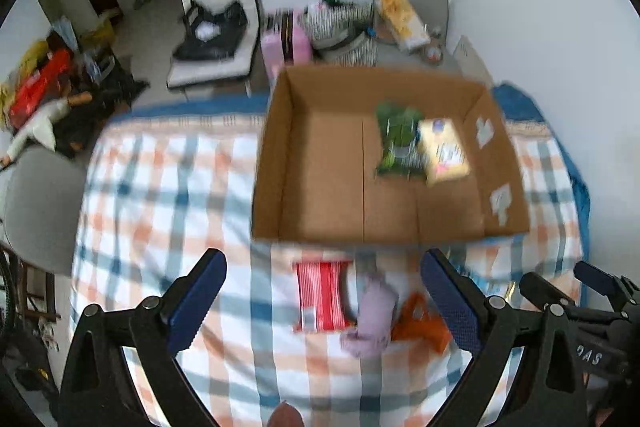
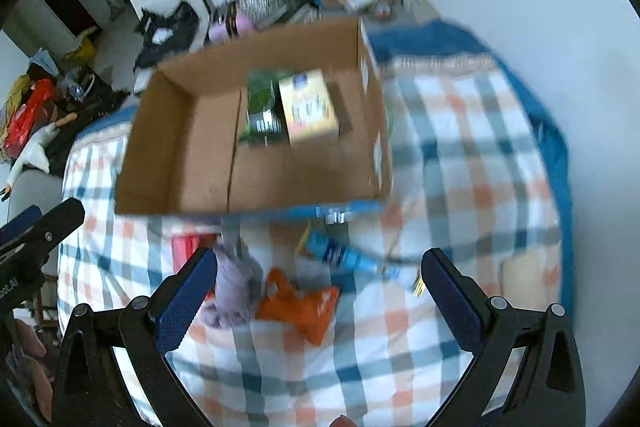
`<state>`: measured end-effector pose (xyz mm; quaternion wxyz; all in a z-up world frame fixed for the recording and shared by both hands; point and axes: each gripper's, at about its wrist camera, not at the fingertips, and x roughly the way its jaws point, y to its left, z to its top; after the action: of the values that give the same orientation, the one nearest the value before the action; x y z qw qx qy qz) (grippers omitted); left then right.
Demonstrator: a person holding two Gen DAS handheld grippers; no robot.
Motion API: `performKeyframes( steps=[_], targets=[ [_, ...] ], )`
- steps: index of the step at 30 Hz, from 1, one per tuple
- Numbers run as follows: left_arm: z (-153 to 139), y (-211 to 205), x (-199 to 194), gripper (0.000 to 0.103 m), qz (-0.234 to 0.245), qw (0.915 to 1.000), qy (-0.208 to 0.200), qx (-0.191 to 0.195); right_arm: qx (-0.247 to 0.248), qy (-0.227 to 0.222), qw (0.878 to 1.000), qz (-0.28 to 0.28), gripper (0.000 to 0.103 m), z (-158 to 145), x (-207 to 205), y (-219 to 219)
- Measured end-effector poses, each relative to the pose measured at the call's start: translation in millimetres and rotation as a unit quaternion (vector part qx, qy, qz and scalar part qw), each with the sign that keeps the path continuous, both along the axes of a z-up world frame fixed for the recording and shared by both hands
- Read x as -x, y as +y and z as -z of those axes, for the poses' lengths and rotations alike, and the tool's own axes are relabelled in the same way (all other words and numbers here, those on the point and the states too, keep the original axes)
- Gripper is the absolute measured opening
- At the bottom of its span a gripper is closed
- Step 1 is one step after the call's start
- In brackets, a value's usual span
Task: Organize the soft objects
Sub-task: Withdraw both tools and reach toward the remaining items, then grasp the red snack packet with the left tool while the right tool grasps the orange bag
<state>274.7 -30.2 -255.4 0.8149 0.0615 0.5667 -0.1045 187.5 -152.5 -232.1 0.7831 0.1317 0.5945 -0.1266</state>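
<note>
Low in the right wrist frame, the orange packet (image 2: 298, 305) lies between the spread, empty fingers of the right gripper (image 2: 320, 291), long axis running left-right, so that arm's closer. Left gripper (image 1: 324, 291) is open too. Cardboard box (image 2: 176, 163) above holds two items; four loose: orange, purple plush (image 2: 232, 287), red pack (image 1: 322, 297), blue tube (image 2: 340, 253).

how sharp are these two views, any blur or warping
Left wrist view: cardboard box and red packet are smeared, while the left tool looks crisp. Right wrist view: same smear on the box, with fisheye bending and dark corners.
</note>
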Motion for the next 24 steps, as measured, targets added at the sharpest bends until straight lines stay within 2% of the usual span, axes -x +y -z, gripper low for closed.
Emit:
performKeyframes(
  steps=[6,11,15,18,21,22,24],
  targets=[
    [63.1,17.3,8.9,0.099,-0.023,0.9974,0.062,-0.028,-0.047,0.071,0.996,-0.011,0.103,69.9,8.7,-1.4],
    [112.1,31.6,10.7,0.099,-0.041,0.9918,0.111,-0.048,-0.097,0.116,0.988,-0.03,0.103,124.0,6.6,20.7],
    [139.9,37.6,7.6,0.099,-0.042,0.9872,0.137,-0.07,-0.052,0.141,0.984,-0.094,0.101,151.7,2.5,40.8],
    [152.8,42.3,8.3,0.099,-0.044,0.985,0.15,-0.073,0.003,0.175,0.969,-0.175,0.094,171.9,1.3,60.3],
    [164.3,44.9,11.5,0.099,-0.045,0.9829,0.159,-0.081,0.026,0.193,0.954,-0.229,0.08,188.5,1.7,77.1],
    [166.6,44.9,11.3,0.099,-0.045,0.9823,0.163,-0.082,0.036,0.197,0.951,-0.236,0.076,192.4,1.9,80.5],
    [172.2,45.5,12.4,0.099,-0.046,0.981,0.17,-0.081,0.052,0.203,0.951,-0.228,0.061,195.9,2.9,81.6]
  ],
)
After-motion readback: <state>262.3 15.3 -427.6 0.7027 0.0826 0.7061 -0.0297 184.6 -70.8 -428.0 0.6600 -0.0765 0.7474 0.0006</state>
